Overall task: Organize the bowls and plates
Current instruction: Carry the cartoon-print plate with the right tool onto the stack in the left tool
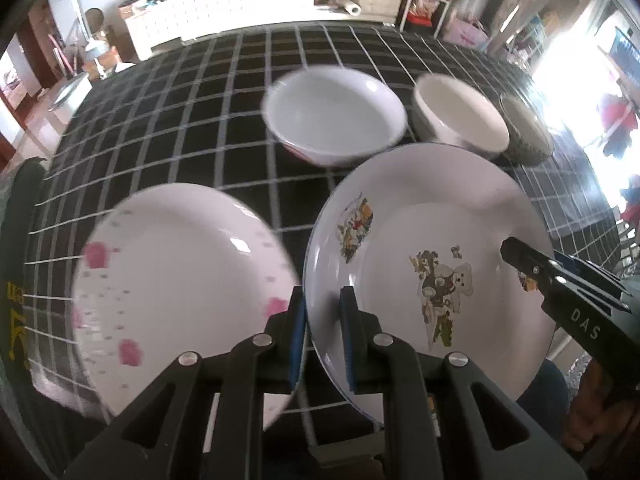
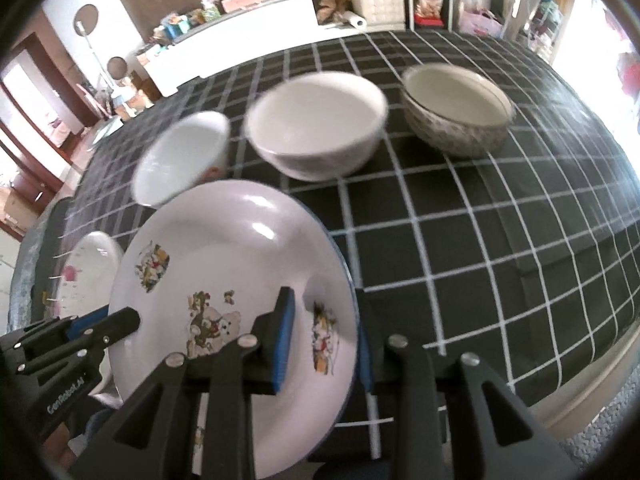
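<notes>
- The left gripper [image 1: 322, 340] points steeply down at the table, its blue pads closed narrow on the near-left rim of the cartoon plate [image 1: 432, 264].
- The right gripper [image 2: 326, 344] also angles steeply downward; one pad lies on the plate's upper face, the other sits below the right rim, so its jaws clamp the cartoon plate [image 2: 224, 264] from the opposite edge.
- Held between the two grippers, the round plate faces up, tilted a little, above the black checked tablecloth [image 2: 500, 240]; whether any part rests on the cloth I cannot tell.
- Just left of it, the pink-flowered plate [image 1: 176, 280] lies flat on the cloth, face up.
- Farther back three bowls stand upright in a row: a wide white bowl [image 1: 334, 114] on the left, a plain white bowl [image 1: 460, 114] in the middle, and a grey patterned bowl [image 2: 458, 108] on the right.
- Beyond the table a long white counter [image 1: 224, 4] carries household clutter.
</notes>
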Available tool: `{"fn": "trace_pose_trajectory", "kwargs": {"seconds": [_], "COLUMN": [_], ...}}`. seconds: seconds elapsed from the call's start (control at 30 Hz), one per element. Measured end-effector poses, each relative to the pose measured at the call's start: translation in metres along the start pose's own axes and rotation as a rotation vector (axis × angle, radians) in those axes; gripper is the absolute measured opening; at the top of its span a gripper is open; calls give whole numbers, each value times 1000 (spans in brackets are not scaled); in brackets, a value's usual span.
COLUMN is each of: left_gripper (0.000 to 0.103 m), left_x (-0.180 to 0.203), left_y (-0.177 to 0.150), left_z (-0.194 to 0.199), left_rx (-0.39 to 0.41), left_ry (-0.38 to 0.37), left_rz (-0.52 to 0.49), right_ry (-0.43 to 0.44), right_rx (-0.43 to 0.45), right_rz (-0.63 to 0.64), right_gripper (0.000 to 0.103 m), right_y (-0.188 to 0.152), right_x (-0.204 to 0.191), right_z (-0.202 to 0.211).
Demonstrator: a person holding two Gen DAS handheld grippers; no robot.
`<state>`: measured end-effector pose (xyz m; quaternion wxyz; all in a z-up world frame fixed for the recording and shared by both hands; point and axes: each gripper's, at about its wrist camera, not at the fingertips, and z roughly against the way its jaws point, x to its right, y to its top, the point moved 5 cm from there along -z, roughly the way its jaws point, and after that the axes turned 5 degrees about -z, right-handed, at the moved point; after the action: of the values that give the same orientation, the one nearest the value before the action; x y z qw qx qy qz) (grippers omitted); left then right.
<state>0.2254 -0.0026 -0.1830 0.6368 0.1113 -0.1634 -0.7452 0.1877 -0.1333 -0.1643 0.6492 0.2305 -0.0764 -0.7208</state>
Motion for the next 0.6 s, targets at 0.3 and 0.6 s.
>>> {"fn": "trace_pose_trajectory", "kwargs": {"seconds": [0.3,0.6], "left_gripper": [13,13], "left_x": [-77,-142], "left_y": [-18,-41], "left_z": [39,52], "left_rx": [28,15], "left_ry": [73,148], "left_rz": [100,196], "right_ry": [79,120], "right_rx": [-7,-53], "right_rz": [105,229], "right_gripper": [33,33], "right_y": [0,-16], "right_x": [-79,-151], "right_z": [-1,-26]}}
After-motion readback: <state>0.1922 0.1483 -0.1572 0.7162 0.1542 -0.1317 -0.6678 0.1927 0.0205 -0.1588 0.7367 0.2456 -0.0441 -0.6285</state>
